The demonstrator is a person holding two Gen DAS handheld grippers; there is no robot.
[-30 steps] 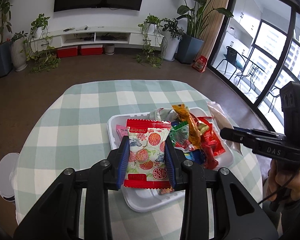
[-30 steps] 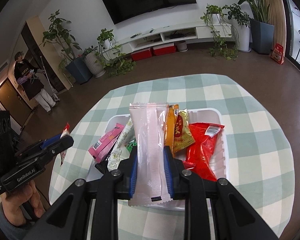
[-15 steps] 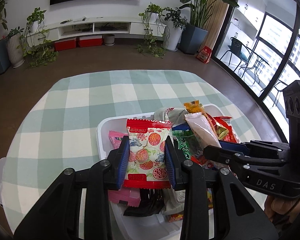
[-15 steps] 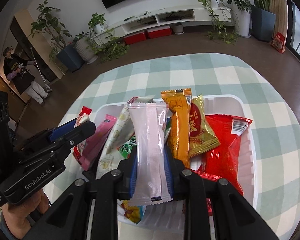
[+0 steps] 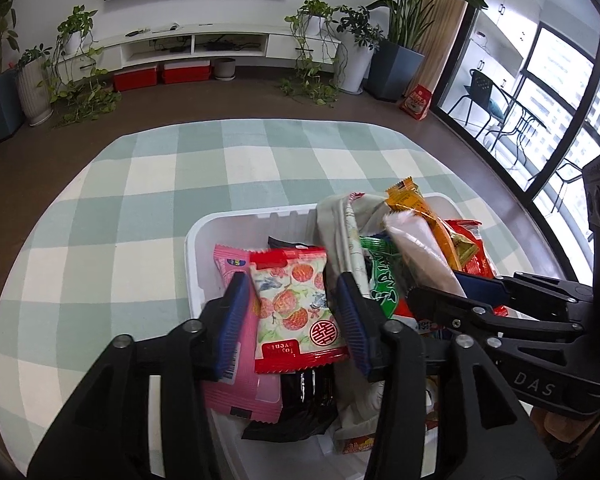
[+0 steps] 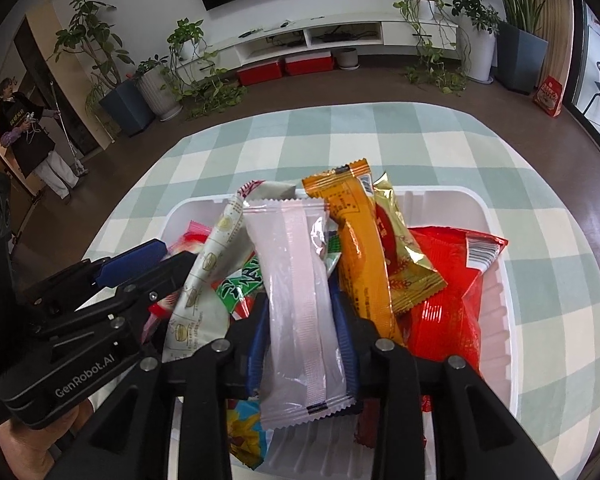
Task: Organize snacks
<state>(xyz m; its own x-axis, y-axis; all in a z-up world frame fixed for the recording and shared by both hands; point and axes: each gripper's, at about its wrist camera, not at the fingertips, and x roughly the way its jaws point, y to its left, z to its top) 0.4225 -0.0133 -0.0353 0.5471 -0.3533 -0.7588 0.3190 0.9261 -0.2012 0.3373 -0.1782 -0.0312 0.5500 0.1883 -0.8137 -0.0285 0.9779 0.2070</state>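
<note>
A white tray [image 5: 240, 216] [image 6: 480, 204] holds a pile of snack packets. Over its left half, my left gripper [image 5: 292, 284] has its jaws opening around a red-edged packet with fruit pictures [image 5: 296, 304]. That packet lies tilted on a pink packet [image 5: 236, 384] and a black one [image 5: 300, 400], with a gap at each pad. My right gripper [image 6: 298, 304] is also opening. A long white packet [image 6: 296, 280] rests loose between its pads on the pile, beside an orange packet [image 6: 356, 240], a gold one [image 6: 400, 256] and a red bag [image 6: 448, 292].
The tray sits on a round table with a green-and-white checked cloth [image 5: 180, 184], brown floor all around it. The two grippers are close side by side over the tray. A person [image 6: 28, 128] stands far off by a doorway. Potted plants and a low TV shelf line the far wall.
Both grippers came down over the tray with their packets. Their jaws have spread, and the fruit packet and the white packet now lie on the pile instead of being pinched.
</note>
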